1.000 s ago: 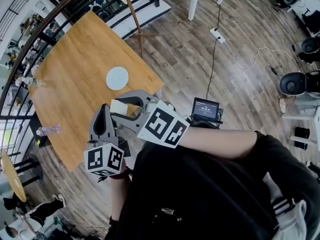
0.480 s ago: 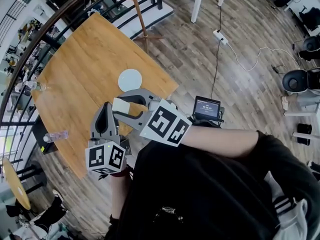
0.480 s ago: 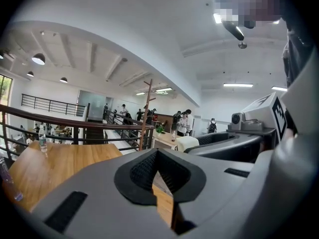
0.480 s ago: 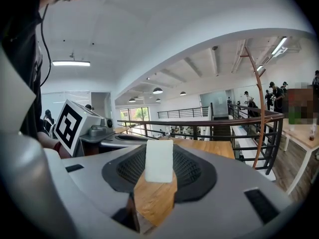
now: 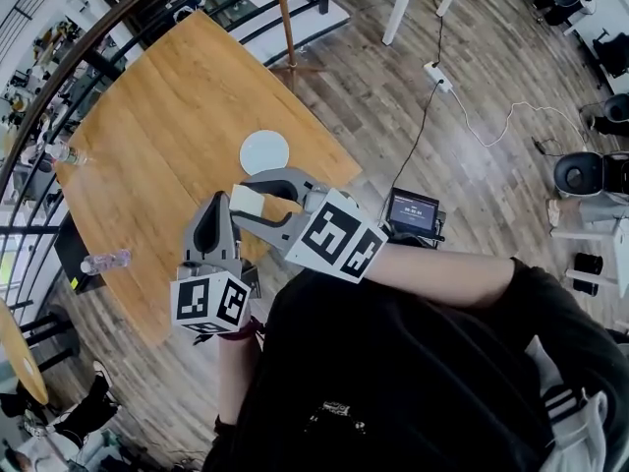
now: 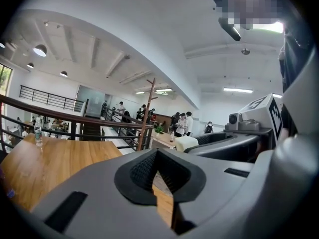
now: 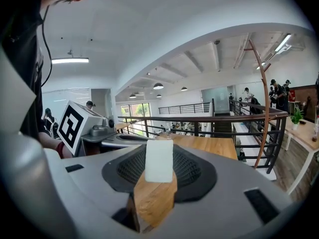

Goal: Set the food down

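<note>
My right gripper (image 5: 246, 202) is shut on a pale cream block of food (image 5: 245, 201), held above the near edge of the wooden table (image 5: 157, 116). In the right gripper view the block (image 7: 159, 161) stands upright between the black pads. A round white plate (image 5: 264, 151) lies on the table just beyond the block, apart from it. My left gripper (image 5: 212, 203) hangs beside the right one, to its left, its jaws together with nothing in them. The left gripper view shows its tips (image 6: 157, 151) meeting, with the food block (image 6: 186, 143) off to the right.
Two water bottles (image 5: 106, 261) (image 5: 54, 152) lie at the table's left side. A dark railing (image 5: 118, 28) runs behind the table, and a thin wooden pole (image 5: 287, 23) stands by its far corner. On the plank floor are a small screen device (image 5: 414, 214) and a power strip with a cable (image 5: 437, 75).
Both grippers have moved on level over the table's near edge, still side by side. The plate now lies closer to the held food. The grip on the block is unchanged.
</note>
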Demonstrator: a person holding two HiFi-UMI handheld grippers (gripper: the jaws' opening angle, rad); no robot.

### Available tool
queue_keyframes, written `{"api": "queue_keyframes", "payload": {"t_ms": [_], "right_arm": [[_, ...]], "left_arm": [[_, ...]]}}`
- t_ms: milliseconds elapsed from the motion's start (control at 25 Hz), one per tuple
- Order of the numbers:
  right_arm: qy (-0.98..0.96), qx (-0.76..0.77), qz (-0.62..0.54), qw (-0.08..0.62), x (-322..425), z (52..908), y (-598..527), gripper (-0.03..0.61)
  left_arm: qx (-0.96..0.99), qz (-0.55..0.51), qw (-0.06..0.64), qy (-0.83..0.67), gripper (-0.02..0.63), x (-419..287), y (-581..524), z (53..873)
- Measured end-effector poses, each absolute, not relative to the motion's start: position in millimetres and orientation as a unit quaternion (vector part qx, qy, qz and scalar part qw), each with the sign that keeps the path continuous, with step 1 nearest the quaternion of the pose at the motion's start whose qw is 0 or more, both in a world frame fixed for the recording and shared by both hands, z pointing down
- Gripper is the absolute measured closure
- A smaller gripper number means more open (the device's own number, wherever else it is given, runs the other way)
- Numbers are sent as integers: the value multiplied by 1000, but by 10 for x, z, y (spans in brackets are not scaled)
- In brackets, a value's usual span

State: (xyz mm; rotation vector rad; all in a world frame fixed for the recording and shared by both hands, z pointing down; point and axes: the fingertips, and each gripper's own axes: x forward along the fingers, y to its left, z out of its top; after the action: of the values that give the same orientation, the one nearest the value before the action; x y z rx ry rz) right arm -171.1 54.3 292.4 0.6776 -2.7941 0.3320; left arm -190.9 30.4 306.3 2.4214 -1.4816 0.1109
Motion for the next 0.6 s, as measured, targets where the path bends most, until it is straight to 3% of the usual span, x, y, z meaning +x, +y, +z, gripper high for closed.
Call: {"api": "queue_keyframes", "payload": {"t_ms": [600], "right_arm": [[-973,159,129,104,-1722,2883,-237,408]], "left_arm": [[809,43,162,-563,617,-1945,-448,3017]]}}
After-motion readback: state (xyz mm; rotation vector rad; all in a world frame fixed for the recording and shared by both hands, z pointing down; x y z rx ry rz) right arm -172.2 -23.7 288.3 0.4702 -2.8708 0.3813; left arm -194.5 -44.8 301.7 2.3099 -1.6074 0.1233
